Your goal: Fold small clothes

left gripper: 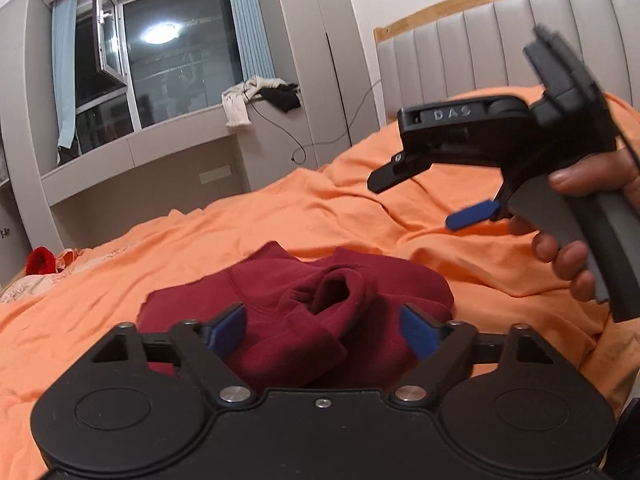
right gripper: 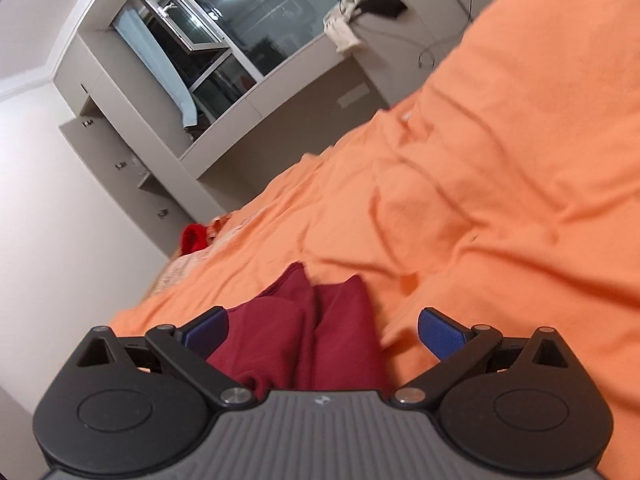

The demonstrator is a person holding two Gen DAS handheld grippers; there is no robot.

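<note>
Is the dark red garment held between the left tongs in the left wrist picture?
No. The left tongs stand open above the dark red garment, which lies loose on the orange sheet, and neither blue pad presses it.

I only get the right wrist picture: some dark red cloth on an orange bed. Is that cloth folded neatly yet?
Observer: No. The left wrist view shows the dark red garment crumpled, with a tube-like opening bunched on top.
Operator: Where is the other tool?
Observer: The left gripper sits low before the garment, fingers open, holding nothing.
Operator: And mine?
Observer: The right gripper is in a hand, raised above the orange bed.
</note>
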